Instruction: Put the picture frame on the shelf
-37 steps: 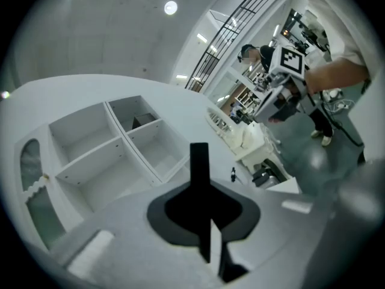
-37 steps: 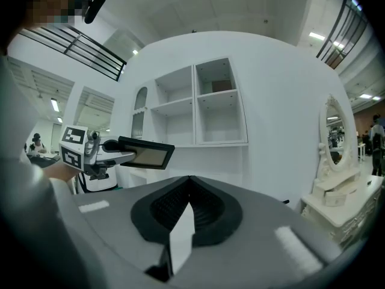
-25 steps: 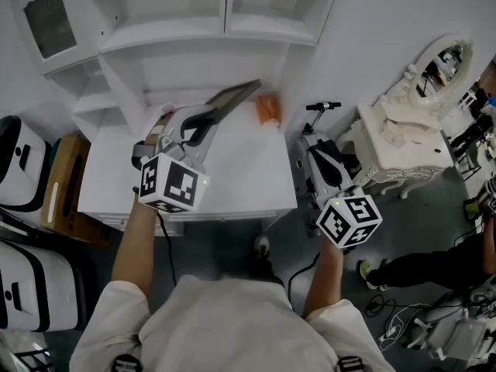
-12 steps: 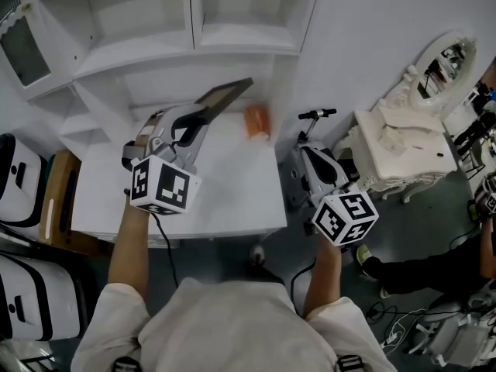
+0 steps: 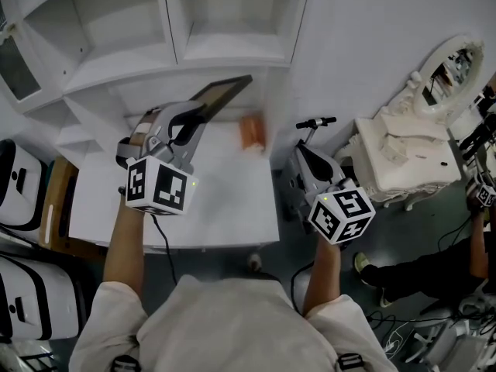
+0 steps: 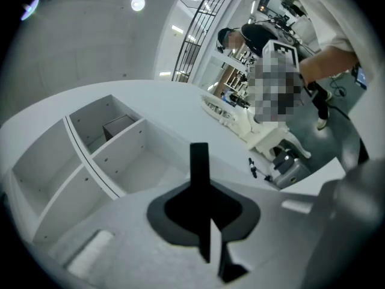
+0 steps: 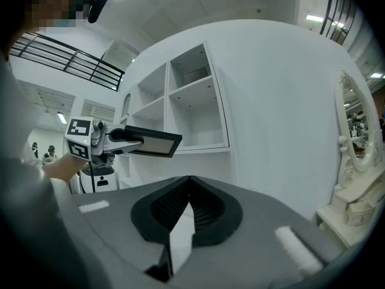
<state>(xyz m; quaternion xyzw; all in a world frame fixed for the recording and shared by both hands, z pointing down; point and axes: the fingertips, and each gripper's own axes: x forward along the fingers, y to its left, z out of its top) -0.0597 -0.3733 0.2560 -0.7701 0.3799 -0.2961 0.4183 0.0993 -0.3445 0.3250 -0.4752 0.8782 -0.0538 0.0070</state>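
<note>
The left tongs point(image 5: 198, 116) pinch the picture frame point(image 5: 223, 93) tight, up in the air near the shelf point(image 5: 225, 51), the right tongs point(image 5: 304, 155) are closed and empty, and I think it should slide in slowly and level.

Head view: orange item point(image 5: 252, 132) on the counter point(image 5: 217, 200) is blurred, identity unreadable. Picture frame point(image 5: 223, 93): near end hidden inside left tool point(image 5: 200, 115); edge-on in left gripper view, face not visible. Shelf point(image 5: 225, 49) cut off by top edge. Bystander point(image 5: 434, 268) cut off at right edge. Dark box point(image 6: 117, 126) in a shelf compartment: too small to identify.
</note>
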